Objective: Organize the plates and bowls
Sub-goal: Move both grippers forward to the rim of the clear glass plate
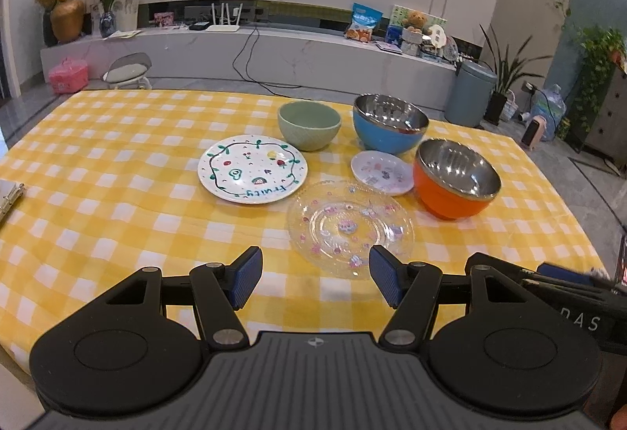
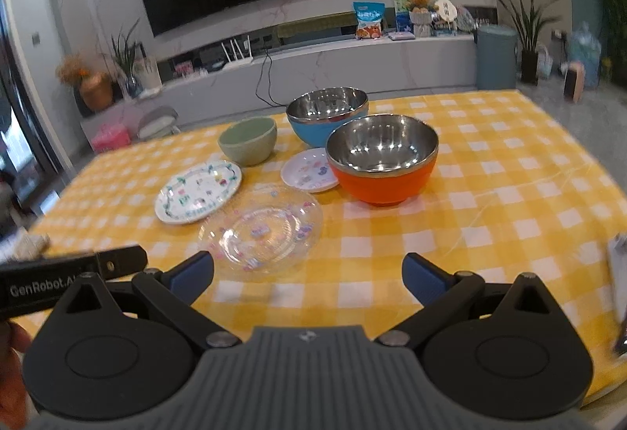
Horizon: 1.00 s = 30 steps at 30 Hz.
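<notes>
Left wrist view: left gripper [image 1: 315,275] released, empty; clear glass plate [image 1: 350,228] flat on tablecloth [image 1: 117,195], just ahead, slightly right of jaws; right gripper [image 2: 307,279] spread, empty, plate ahead-left

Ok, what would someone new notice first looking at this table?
Probably the orange bowl with its shiny steel inside, on the yellow checked tablecloth, with a blue bowl of the same kind behind it. Next, the white fruit-painted plate further left and the clear glass plate nearest the open grippers.
</notes>
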Available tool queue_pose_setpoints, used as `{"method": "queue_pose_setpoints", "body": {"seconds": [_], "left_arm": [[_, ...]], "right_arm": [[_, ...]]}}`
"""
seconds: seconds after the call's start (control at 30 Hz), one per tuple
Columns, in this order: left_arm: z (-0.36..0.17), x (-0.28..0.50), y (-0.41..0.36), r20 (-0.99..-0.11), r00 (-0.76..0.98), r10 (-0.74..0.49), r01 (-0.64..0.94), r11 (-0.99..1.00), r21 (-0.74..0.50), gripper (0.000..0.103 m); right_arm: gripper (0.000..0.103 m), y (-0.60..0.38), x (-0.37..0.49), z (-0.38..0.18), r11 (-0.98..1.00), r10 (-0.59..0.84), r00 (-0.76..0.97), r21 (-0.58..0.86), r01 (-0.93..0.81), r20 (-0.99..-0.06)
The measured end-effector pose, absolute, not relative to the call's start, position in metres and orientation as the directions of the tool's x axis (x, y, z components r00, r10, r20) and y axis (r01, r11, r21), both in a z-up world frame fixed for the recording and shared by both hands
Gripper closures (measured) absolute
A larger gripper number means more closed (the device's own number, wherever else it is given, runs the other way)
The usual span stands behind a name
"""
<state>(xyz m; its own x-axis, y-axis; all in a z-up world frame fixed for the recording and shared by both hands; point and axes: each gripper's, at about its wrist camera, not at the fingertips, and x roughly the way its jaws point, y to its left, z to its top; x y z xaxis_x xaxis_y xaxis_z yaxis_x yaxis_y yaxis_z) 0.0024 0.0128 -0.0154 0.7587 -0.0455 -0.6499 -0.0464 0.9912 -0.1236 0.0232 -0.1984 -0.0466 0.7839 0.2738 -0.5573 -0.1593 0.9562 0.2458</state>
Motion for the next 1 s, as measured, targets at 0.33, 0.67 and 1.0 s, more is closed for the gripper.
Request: {"method": "queue_pose_setpoints", "body": {"seconds": [0.33, 0.67, 1.0], "left_arm": [[0.010, 0.035, 0.025, -0.636, 0.770, -0.049, -0.041, 0.991, -0.125, 0.042], [0.005, 0.084, 0.028, -0.647, 0.762, -0.028, -0.032, 0.996, -0.082, 0.042], [-0.037, 0.113, 0.042, -0.728, 0.677, -0.106, -0.044, 0.982, -0.185, 0.042]], "right_arm": [[0.023, -0.184, 0.060, -0.041, 0.957, 0.276, 0.755, 0.244, -0.157, -0.596], [0.027, -0.168, 0.118, -0.031, 0.950, 0.310, 0.709, 0.235, -0.206, -0.634], [0.041, -0.178, 0.140, -0.074, 0.954, 0.283, 0.690, 0.272, -0.129, -0.667]]}}
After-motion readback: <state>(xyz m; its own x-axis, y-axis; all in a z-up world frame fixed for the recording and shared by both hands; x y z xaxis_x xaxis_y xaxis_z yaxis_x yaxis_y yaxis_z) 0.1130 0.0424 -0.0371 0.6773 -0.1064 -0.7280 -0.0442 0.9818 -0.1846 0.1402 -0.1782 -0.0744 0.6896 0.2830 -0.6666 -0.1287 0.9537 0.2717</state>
